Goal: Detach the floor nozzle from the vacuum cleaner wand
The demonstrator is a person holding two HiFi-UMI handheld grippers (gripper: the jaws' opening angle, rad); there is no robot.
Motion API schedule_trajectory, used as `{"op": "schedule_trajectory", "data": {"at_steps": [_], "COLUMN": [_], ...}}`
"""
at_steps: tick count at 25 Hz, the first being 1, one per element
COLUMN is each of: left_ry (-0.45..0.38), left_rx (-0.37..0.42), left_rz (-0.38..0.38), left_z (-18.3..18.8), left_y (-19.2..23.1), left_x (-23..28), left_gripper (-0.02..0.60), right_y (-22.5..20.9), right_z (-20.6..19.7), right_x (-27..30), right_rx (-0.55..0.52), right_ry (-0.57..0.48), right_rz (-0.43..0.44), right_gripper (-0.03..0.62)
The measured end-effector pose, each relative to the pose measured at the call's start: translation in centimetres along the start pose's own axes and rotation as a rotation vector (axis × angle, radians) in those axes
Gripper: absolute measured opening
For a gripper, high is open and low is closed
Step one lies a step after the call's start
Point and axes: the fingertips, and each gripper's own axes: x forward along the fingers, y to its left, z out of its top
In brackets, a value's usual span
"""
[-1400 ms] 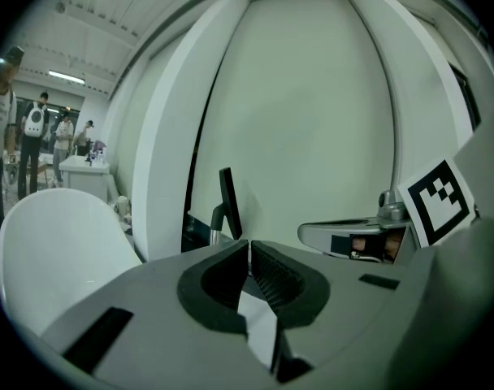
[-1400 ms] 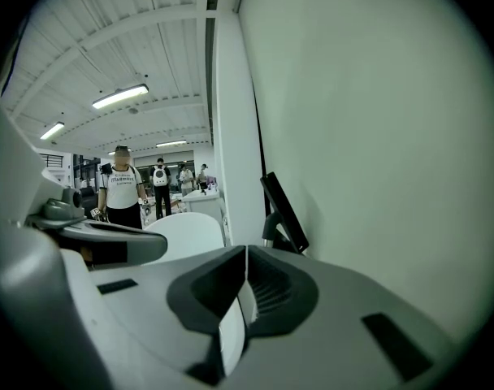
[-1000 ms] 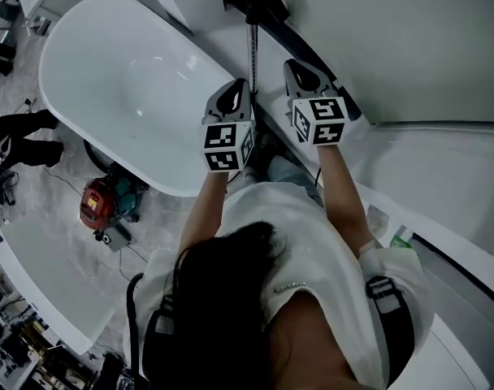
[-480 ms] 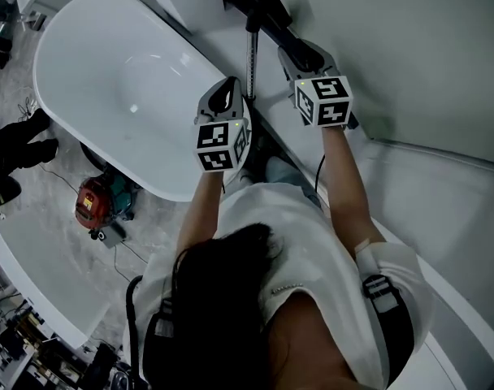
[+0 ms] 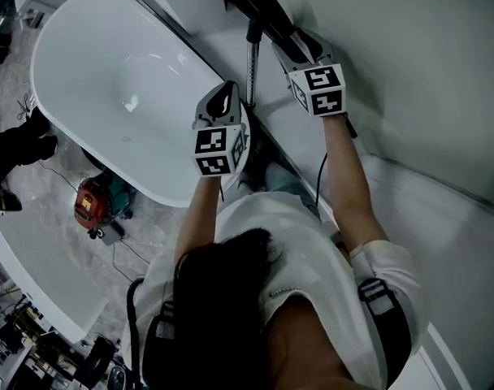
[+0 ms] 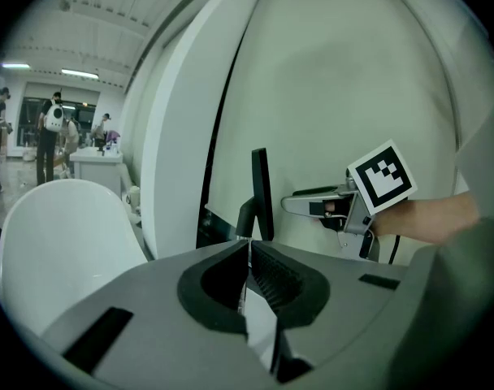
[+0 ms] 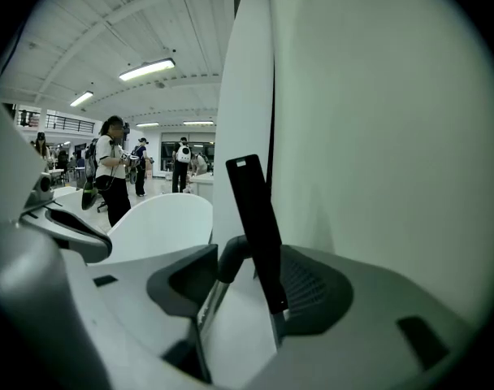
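The vacuum's thin silver wand [image 5: 249, 63] runs up to a black elbow and the long black floor nozzle [image 5: 266, 10], which lies along the foot of a white wall. My right gripper [image 5: 300, 49] is at the nozzle's near end. Its jaws are opening, and the nozzle [image 7: 251, 218] and wand [image 7: 208, 303] stand between them untouched. My left gripper [image 5: 229, 89] sits beside the wand's lower part with its jaws shut [image 6: 249, 246]. A silver strip shows in the slit under them, and I cannot tell if it is pinched. The nozzle [image 6: 261, 189] rises just ahead.
A white freestanding bathtub [image 5: 109, 71] fills the left. On the floor beside it sits a red machine [image 5: 91, 204] with cables. A white curved wall [image 5: 409, 47] closes off the right. Several people stand far back in the hall [image 7: 109, 169].
My right gripper has moved up along the wall to the nozzle and its jaws have opened from shut. My left gripper has drifted slightly left, still shut.
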Motion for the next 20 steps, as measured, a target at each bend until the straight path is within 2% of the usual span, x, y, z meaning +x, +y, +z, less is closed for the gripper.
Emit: {"op": "schedule_trajectory", "data": {"at_steps": [4, 15, 20], "left_ry": [0.011, 0.022, 0.035], "left_rx": [-0.007, 0.017, 0.016], "left_rz": [0.012, 0.036, 0.031], "left_z": [0.2, 0.2, -0.2], "left_y": [0.4, 1.2, 0.9], "left_x": [0.9, 3.0, 3.7], "left_gripper": [0.009, 0.009, 0.009], "right_y": [-1.1, -2.2, -2.5], "right_z": [-0.1, -1.7, -2.5], "right_x": [1.6, 5.4, 6.6], "right_rx": [-0.038, -0.138, -0.188], "right_ry": [0.029, 0.105, 0.133], "right_rz": [0.004, 0.094, 0.089], "right_gripper": [0.239, 0.247, 0.25]}}
